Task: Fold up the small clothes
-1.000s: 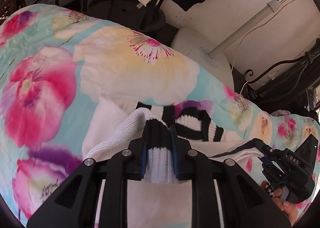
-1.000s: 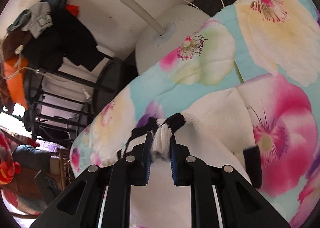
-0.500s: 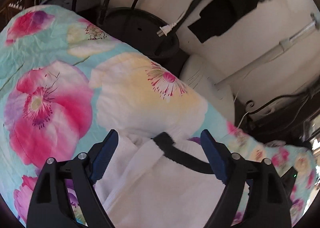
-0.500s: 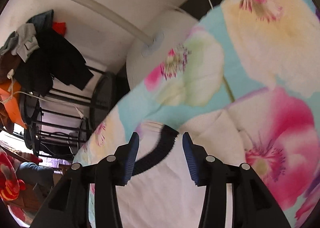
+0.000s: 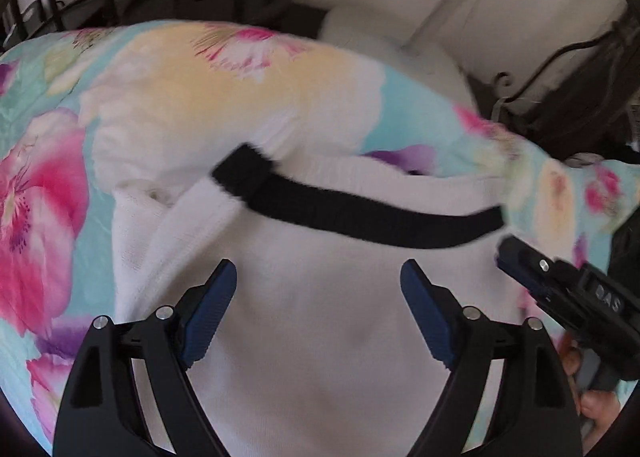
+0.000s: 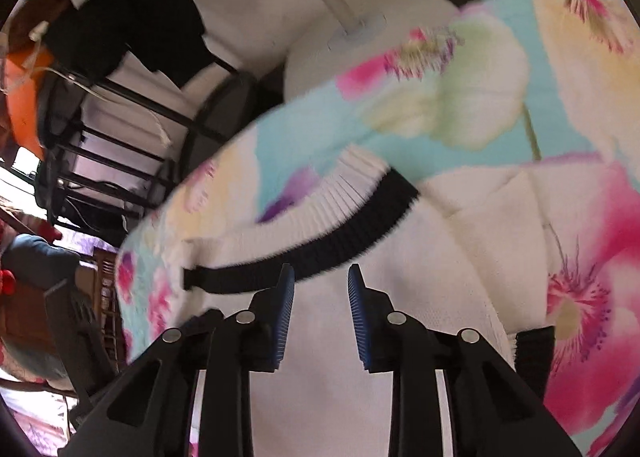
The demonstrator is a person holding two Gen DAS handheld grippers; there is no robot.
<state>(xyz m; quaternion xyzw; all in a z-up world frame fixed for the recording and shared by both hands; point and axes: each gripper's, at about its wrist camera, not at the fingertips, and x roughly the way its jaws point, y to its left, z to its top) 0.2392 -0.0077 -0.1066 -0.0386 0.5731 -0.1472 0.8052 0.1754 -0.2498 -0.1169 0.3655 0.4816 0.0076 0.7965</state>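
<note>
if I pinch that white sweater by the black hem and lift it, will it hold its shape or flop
Likely flop: the sweater already lies in soft folds on the bedspread. The knit looks thick, so probably not slippery. The ribbed hem curves loosely and would likely sag.

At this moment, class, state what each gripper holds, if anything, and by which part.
Nothing is held. The left gripper and right gripper are both open above the white knitted sweater with its black ribbed band.

White black-trimmed sweater flat on bedspread

The white sweater runs past the bottom edge; its black hem is motion-blurred.
</note>
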